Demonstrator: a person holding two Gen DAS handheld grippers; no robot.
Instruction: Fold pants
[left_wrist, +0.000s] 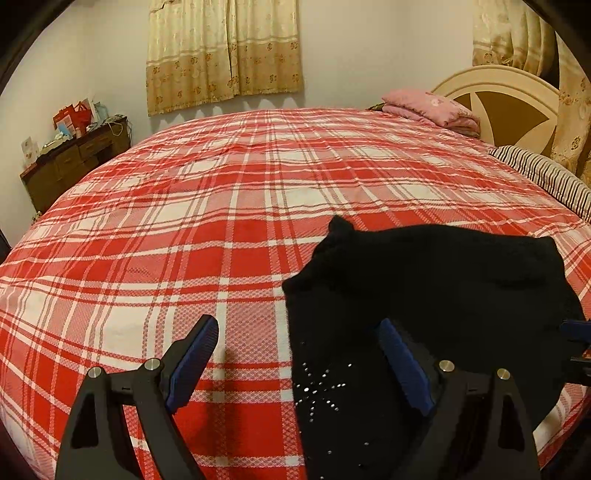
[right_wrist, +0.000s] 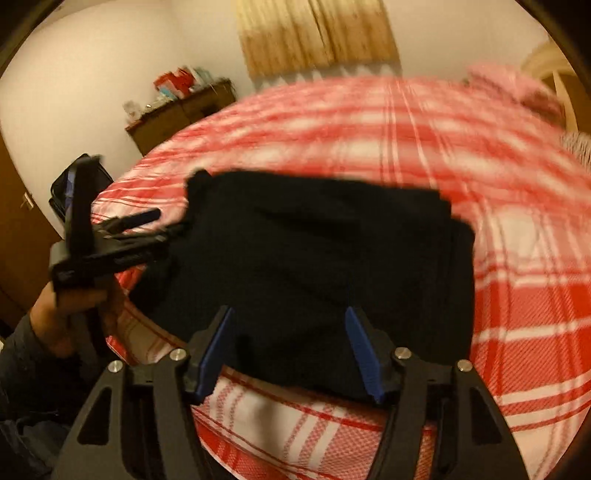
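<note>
The black pants (left_wrist: 436, 288) lie folded in a compact bundle on the red plaid bed (left_wrist: 221, 206), with a rhinestone star pattern near the front edge. My left gripper (left_wrist: 299, 332) is open, its right finger over the pants' left edge and its left finger over bare bedspread. In the right wrist view the pants (right_wrist: 317, 258) fill the middle. My right gripper (right_wrist: 290, 321) is open and empty, just above the bundle's near edge. The left gripper (right_wrist: 110, 236) shows at the left, held in a hand beside the pants.
A pink folded quilt (left_wrist: 432, 110) and striped pillow (left_wrist: 546, 177) lie by the headboard (left_wrist: 509, 96) at the far right. A wooden dresser (left_wrist: 74, 162) with clutter stands against the left wall. Curtains (left_wrist: 225, 51) hang behind the bed.
</note>
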